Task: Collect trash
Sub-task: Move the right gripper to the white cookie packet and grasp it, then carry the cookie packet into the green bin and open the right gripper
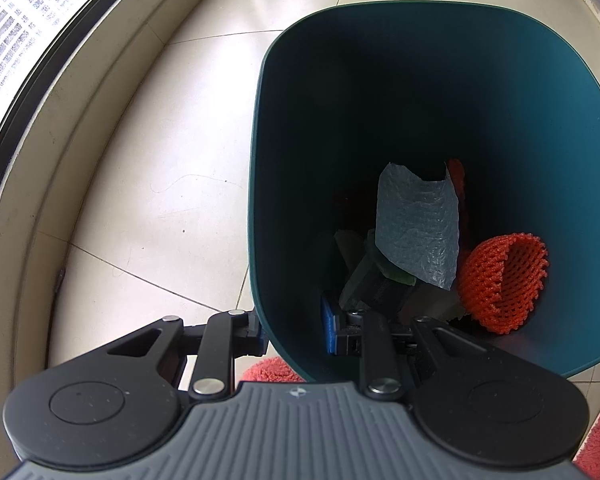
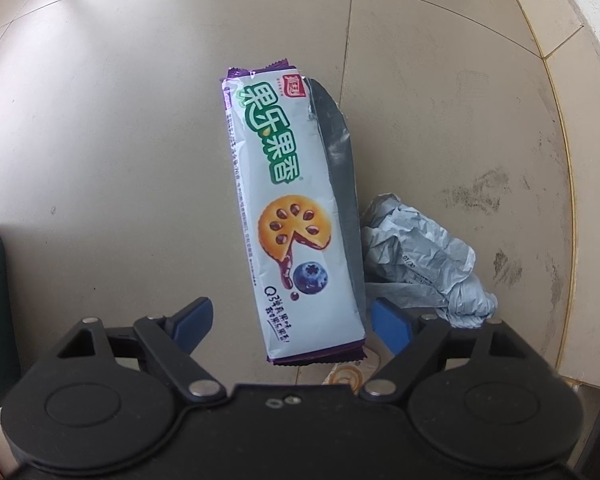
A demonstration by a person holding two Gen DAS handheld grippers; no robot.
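The left gripper (image 1: pixel 296 334) is clamped on the bin (image 1: pixel 500 80) rim; inside lie a grey sheet (image 1: pixel 418 228) and an orange net (image 1: pixel 500 284). The right gripper (image 2: pixel 290 322) has its jaws apart, the wrapper (image 2: pixel 288 208) lying on the floor between them.

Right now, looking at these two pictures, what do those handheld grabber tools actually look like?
Both are black plastic. The left gripper has two round discs at its base, silver pivot screws, angled link bars, blue finger pads and a ribbed grey plate in the middle. The right gripper has the same discs, screws and blue-tipped fingers, but its centre plate is plain black. No cables, sleeves or hands show.
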